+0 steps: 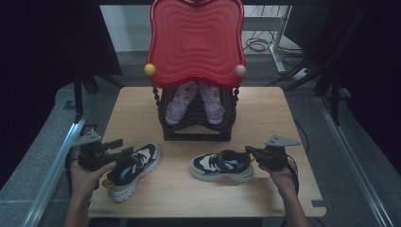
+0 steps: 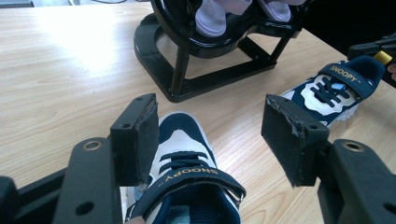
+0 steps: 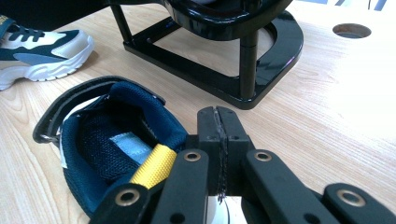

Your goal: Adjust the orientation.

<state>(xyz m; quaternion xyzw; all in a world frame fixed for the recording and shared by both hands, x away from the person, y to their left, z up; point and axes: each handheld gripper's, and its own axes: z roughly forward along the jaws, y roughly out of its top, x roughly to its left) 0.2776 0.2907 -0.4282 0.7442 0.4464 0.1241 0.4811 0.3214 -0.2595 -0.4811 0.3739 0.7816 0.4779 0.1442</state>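
- The left tool (image 2: 210, 135) stands open over the tongue of the left navy shoe (image 1: 132, 170), one pad just beside its strap.
- The right tool (image 3: 218, 135) is closed at the heel of the right navy shoe (image 1: 222, 165).
- Both shoes lie on the tabletop (image 1: 265, 118) before the black rack (image 1: 196, 127).

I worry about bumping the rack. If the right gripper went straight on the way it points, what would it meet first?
Probably the black shoe rack's base: the right gripper, jaws shut beside the navy shoe's heel, points at it across bare table. Depth is uncertain.
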